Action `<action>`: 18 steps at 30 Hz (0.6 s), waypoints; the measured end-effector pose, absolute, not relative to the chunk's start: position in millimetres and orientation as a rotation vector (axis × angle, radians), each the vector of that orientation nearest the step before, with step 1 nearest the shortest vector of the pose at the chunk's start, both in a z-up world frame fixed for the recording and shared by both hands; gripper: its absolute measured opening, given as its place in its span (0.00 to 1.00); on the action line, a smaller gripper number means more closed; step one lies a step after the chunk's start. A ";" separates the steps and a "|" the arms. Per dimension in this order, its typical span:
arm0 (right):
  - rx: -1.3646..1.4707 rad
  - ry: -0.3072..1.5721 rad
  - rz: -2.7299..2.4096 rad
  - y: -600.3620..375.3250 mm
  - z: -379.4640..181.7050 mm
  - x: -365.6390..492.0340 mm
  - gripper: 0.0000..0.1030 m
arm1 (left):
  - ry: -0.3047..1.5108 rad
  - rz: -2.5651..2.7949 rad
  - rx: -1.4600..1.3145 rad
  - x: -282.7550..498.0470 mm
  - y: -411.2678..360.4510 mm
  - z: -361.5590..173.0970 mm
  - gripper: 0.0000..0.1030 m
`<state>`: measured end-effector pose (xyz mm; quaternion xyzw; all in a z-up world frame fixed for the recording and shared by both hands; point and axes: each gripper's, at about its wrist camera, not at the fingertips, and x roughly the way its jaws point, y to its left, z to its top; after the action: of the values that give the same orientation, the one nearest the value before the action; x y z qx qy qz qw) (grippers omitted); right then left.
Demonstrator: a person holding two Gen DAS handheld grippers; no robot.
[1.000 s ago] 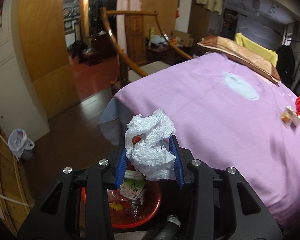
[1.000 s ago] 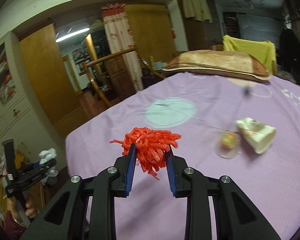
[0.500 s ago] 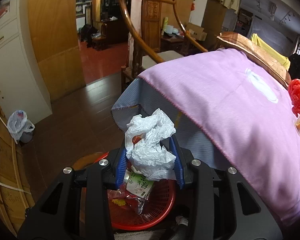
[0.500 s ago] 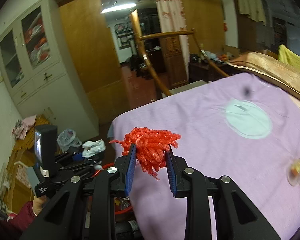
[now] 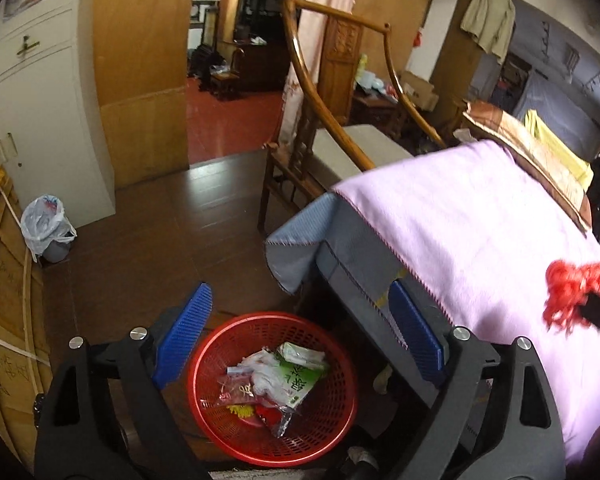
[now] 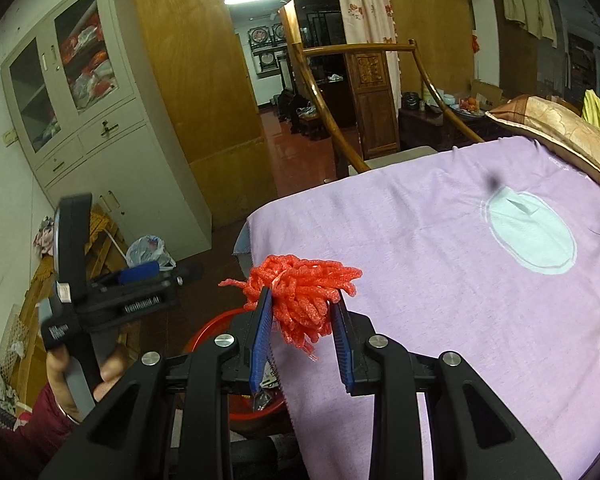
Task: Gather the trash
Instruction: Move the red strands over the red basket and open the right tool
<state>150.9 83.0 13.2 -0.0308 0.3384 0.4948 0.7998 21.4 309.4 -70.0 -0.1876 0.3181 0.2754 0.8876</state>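
purple bedspread [image 6: 440,264], dark wood floor [image 5: 148,240], red basket [image 5: 336,412]

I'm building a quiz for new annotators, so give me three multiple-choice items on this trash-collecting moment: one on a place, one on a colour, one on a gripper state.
1. Where does the red basket stand?
A. On the bed
B. On the floor beside the bed's corner
C. On the wooden chair

2. What colour is the foam netting held by the right gripper?
A. Red
B. Green
C. White

3. How is the left gripper?
A. Shut on a white bag
B. Shut on the basket rim
C. Open and holding nothing

Key:
1 B, the basket sits on the dark floor next to the bed, below the purple cover's edge.
2 A, the bundle clamped between the blue pads is bright red.
3 C, its blue pads stand wide apart above the basket with nothing between them.
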 end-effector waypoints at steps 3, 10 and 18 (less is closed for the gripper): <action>-0.093 0.731 1.095 91.4 10.5 142.5 0.29 | 0.637 0.624 -0.373 17.0 313.0 -63.4 0.89; -0.154 0.766 1.190 129.7 7.0 128.0 0.29 | 0.592 0.739 -0.359 3.5 333.7 -50.1 0.91; -0.175 0.799 1.263 171.5 11.9 127.3 0.55 | 0.562 0.814 -0.327 -6.8 345.2 -41.3 0.91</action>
<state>127.3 171.5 11.9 -0.0793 0.3630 0.5735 0.7301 -6.8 345.2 -41.3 -0.1560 0.2686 0.3888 0.8674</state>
